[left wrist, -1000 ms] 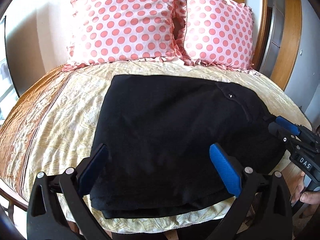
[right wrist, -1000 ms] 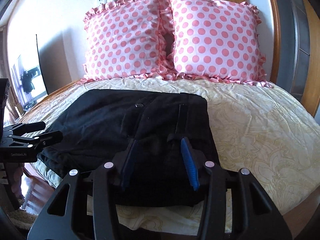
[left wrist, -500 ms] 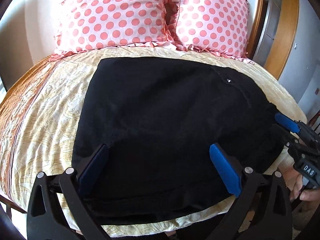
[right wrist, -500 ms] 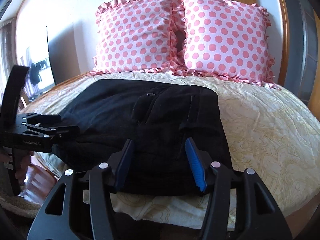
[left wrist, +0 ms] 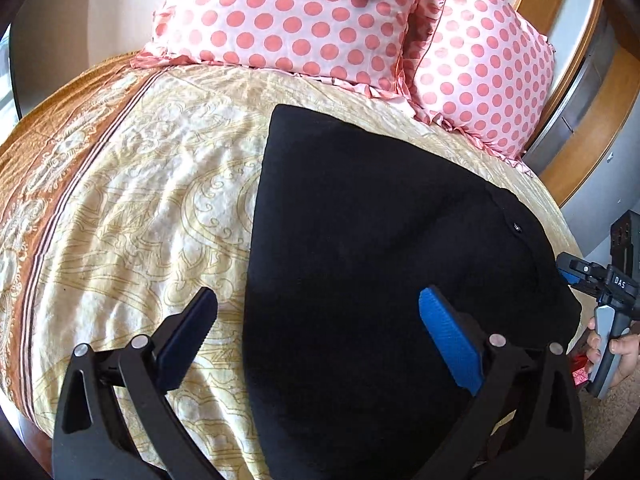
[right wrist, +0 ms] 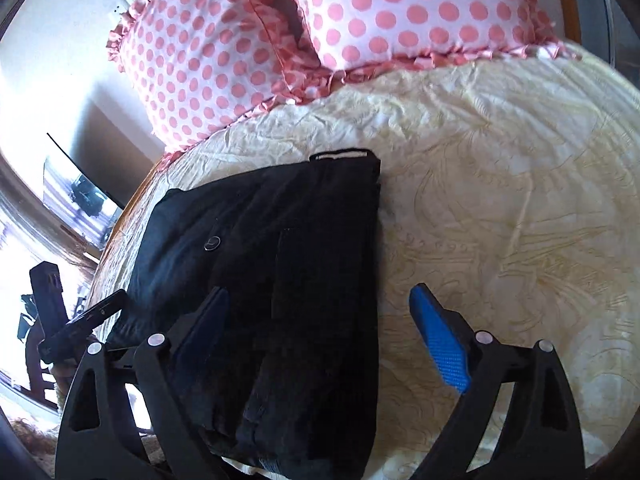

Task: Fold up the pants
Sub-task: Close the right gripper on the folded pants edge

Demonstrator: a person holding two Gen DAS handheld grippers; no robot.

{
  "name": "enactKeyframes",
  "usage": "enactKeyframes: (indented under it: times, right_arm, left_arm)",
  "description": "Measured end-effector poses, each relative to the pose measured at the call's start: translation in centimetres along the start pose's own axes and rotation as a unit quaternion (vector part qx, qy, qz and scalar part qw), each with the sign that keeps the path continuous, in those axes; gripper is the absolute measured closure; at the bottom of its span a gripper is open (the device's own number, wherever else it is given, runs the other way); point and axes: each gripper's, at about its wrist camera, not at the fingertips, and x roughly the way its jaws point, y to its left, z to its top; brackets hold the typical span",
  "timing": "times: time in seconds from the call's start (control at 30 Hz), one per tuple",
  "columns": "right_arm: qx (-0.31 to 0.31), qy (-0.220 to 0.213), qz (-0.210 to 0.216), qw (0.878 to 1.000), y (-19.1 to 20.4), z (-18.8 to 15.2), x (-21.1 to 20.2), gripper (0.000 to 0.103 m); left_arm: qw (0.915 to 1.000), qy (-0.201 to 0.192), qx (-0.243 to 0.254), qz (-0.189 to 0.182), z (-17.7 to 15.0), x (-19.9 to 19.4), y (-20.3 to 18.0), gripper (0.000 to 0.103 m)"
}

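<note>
Through the left wrist camera the left gripper (left wrist: 318, 328) stands spread wide with nothing pinched, above the near left edge of the folded black pants (left wrist: 384, 264), which lie on the cream patterned bedspread (left wrist: 152, 208); two pink polka-dot pillows (left wrist: 304, 12) sit at twelve o'clock and the right gripper (left wrist: 576, 276) at three o'clock. Through the right wrist camera the right gripper (right wrist: 318, 328) has just been opening and gapes wide, gripping nothing, its left finger over the pants (right wrist: 288, 280), its right finger over the bare bedspread (right wrist: 500, 184), with the left gripper (right wrist: 86, 316) at nine o'clock.
</note>
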Motion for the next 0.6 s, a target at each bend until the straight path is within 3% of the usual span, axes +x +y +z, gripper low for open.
enactKeyframes:
  times: [0.17, 0.2, 0.43, 0.6]
  right_arm:
    - [-0.007, 0.014, 0.03, 0.999, -0.3, 0.2, 1.1, 0.025]
    - [-0.006, 0.018, 0.042, 0.999, -0.3, 0.3, 1.1, 0.033]
    - [-0.076, 0.006, 0.027, 0.997, 1.0, 0.1, 0.9, 0.035]
    - [-0.053, 0.018, 0.052, 0.997, 0.1, 0.5, 1.4, 0.03]
  left_arm:
    - [0.9998, 0.013, -0.002, -0.016, 0.1, 0.6, 0.1, 0.002]
    - [0.9997, 0.015, 0.0, -0.018, 0.1, 0.6, 0.1, 0.002]
    - [0.9996, 0.016, 0.012, -0.021, 0.1, 0.8, -0.2, 0.002]
    - [0.9988, 0.014, 0.048, -0.001, -0.4, 0.9, -1.0, 0.002]
